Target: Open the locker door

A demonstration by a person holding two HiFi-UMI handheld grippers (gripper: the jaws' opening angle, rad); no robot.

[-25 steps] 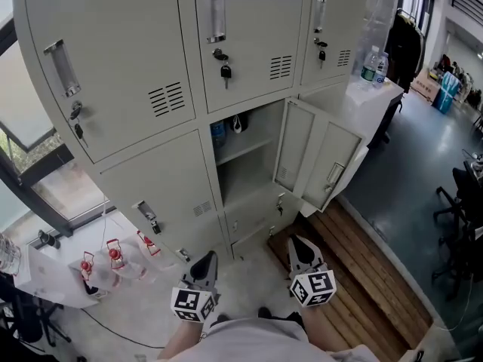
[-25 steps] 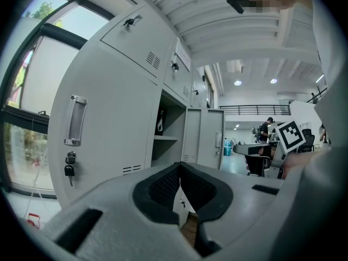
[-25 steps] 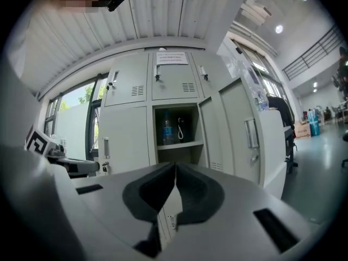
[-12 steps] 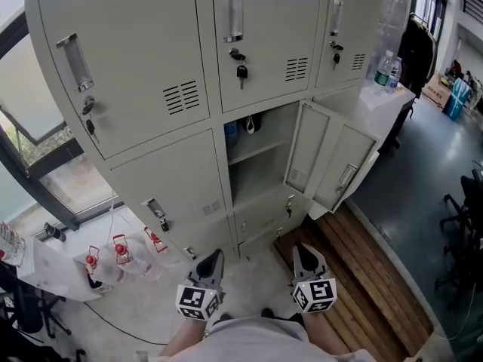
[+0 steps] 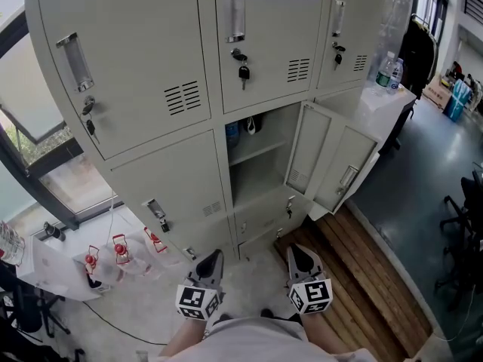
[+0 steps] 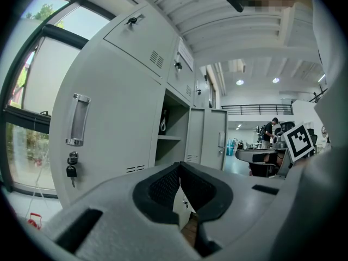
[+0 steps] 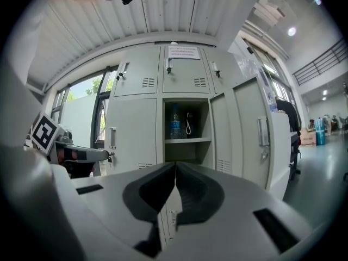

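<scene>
The grey locker bank fills the head view. One middle-row locker door point(image 5: 332, 164) stands swung open to the right, showing its compartment point(image 5: 256, 161) with a shelf, a bottle point(image 5: 233, 133) and a dark hanging item. Both grippers are held low, well short of the lockers. The left gripper point(image 5: 212, 258) is shut with nothing in it, and so is the right gripper point(image 5: 296, 253). In the right gripper view the open door point(image 7: 247, 129) and the compartment point(image 7: 186, 126) sit straight ahead above the right gripper point(image 7: 175, 167). The left gripper point(image 6: 179, 170) points at the same open door point(image 6: 209, 137).
Closed lockers with hanging keys point(image 5: 243, 71) surround the open one. Red-capped bottles point(image 5: 115, 252) lie on a white sheet at the lower left. A wooden pallet point(image 5: 370, 270) lies on the floor at right. A white counter point(image 5: 377, 100) carries water bottles. Office chairs point(image 5: 464, 225) stand far right.
The head view has swung slightly, so the lockers sit a little lower and further right in frame. Both grippers stay shut and low; the right one has edged left.
</scene>
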